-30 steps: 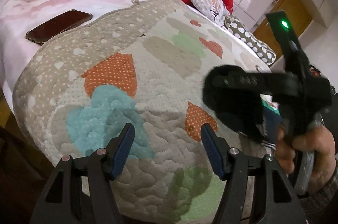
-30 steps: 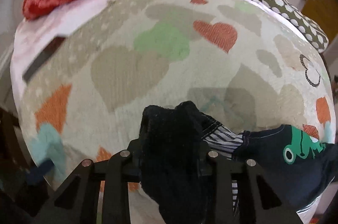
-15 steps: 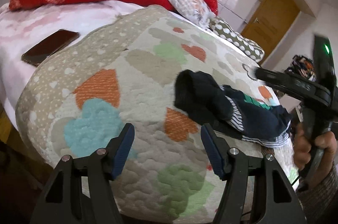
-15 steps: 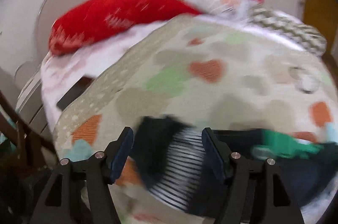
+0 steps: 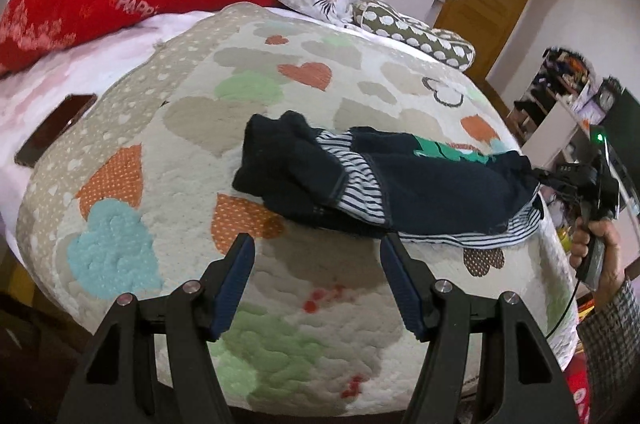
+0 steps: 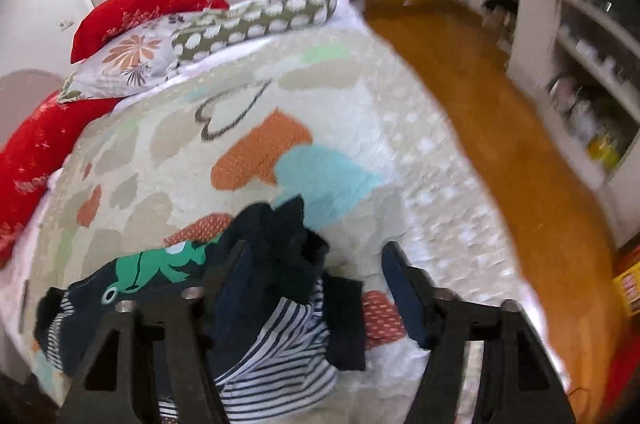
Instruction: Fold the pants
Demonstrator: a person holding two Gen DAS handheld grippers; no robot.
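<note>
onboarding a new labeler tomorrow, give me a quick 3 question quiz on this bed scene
1. True or false: the left gripper is clamped on the dark pants.
2. What lies on the pink sheet beside the heart quilt? A) a phone B) a cup C) a book
3. What colour is the printed figure on the pants?

Key
1. False: its jaws stand open and empty, short of the pants.
2. A
3. Green
</note>
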